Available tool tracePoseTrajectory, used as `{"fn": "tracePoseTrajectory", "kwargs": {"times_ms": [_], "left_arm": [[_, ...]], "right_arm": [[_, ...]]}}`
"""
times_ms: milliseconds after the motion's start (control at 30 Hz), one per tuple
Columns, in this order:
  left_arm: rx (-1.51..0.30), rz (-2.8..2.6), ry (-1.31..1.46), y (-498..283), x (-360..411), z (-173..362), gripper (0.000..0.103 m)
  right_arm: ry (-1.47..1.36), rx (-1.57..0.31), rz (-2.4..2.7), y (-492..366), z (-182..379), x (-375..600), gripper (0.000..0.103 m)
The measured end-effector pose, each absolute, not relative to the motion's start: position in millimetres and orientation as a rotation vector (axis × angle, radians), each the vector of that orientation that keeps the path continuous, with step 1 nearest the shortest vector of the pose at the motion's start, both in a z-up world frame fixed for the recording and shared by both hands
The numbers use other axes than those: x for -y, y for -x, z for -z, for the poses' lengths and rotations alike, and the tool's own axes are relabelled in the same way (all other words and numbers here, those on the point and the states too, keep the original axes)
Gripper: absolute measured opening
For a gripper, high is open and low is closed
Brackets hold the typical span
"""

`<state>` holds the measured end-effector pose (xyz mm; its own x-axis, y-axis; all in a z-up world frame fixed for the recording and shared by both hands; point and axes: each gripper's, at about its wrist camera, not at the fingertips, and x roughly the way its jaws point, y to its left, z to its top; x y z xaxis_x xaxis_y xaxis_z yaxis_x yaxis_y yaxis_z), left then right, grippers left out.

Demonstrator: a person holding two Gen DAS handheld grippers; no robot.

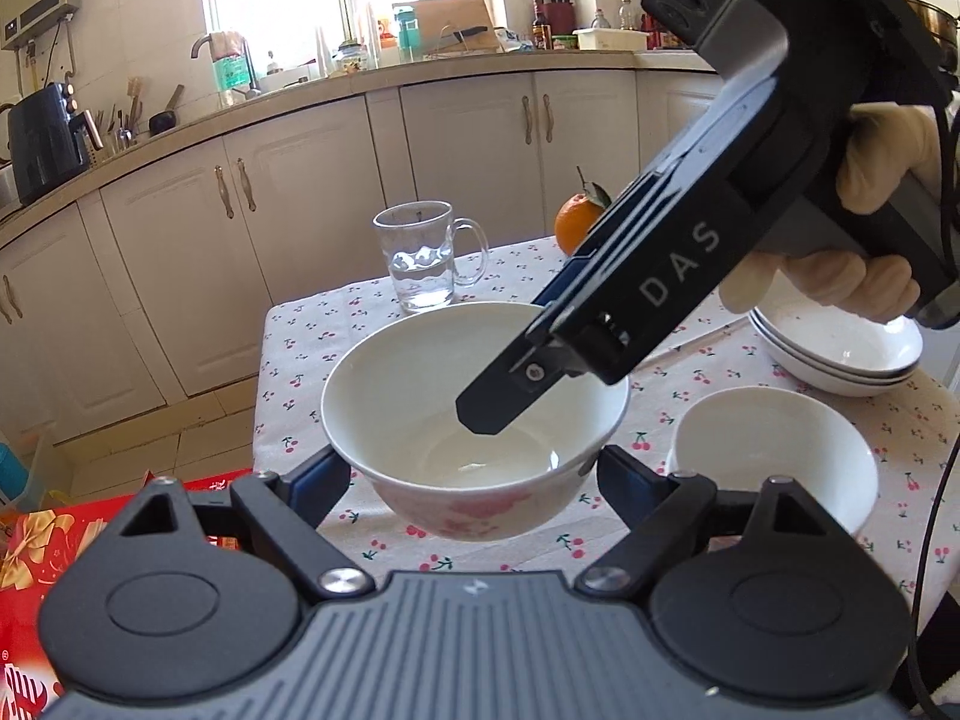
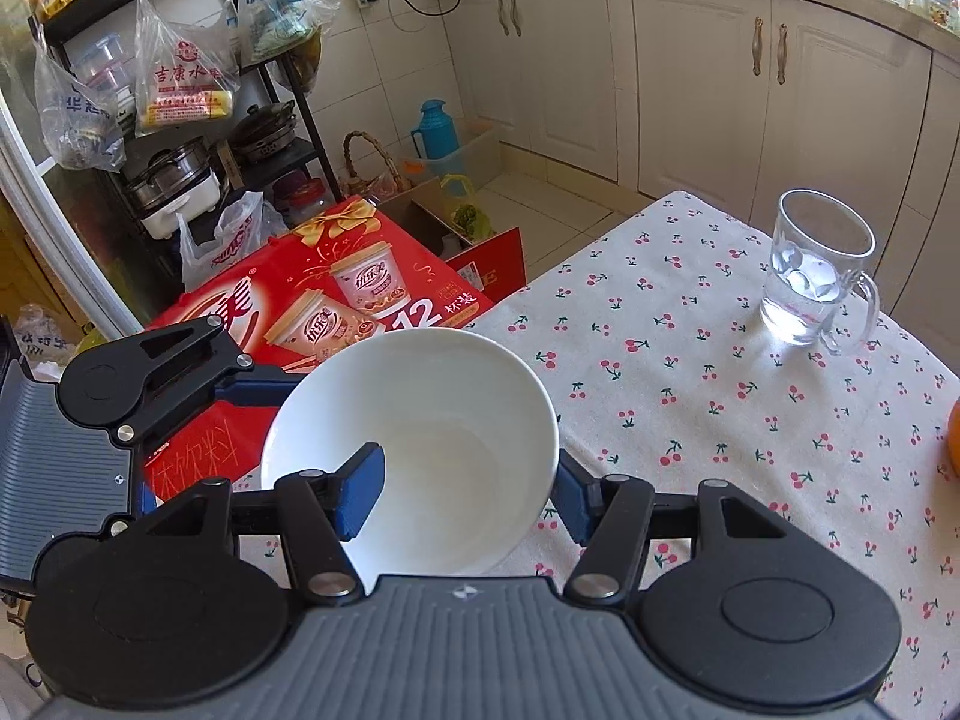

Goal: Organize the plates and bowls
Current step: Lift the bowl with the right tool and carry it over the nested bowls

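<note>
Both grippers have the flowered bowl [image 1: 474,420] up off the table [image 1: 690,372]: the left gripper [image 1: 474,474] hugs its sides, the right gripper [image 2: 462,492] pinches its rim. Probably best to move both together and keep it level toward the small bowl [image 1: 774,456].

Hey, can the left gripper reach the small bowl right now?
Probably not yet: the left gripper is clamped around the big bowl, which the right gripper also holds. The small bowl itself sits uncovered beside it.

White bowl [image 1: 474,420], pink floral outside; white tablecloth [image 2: 690,360], red cherries; orange fruit [image 1: 576,225].
</note>
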<state>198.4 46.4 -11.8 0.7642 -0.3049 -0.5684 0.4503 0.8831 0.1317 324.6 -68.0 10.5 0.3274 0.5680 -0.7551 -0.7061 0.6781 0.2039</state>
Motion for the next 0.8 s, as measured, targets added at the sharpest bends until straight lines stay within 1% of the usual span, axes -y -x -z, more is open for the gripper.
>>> {"fn": "tracePoseTrajectory", "kwargs": {"times_ms": [467, 800], "left_arm": [[-0.544, 0.539, -0.276, -163.0, -8.4, 0.5, 0.089], [-0.555, 0.606, -0.290, -153.6, 13.2, 9.9, 0.089]], "right_arm": [[0.172, -0.879, -0.761, -259.0, -28.3, 122.4, 0.065], [0.131, -0.881, -0.695, -233.9, -24.9, 156.8, 0.065]]}}
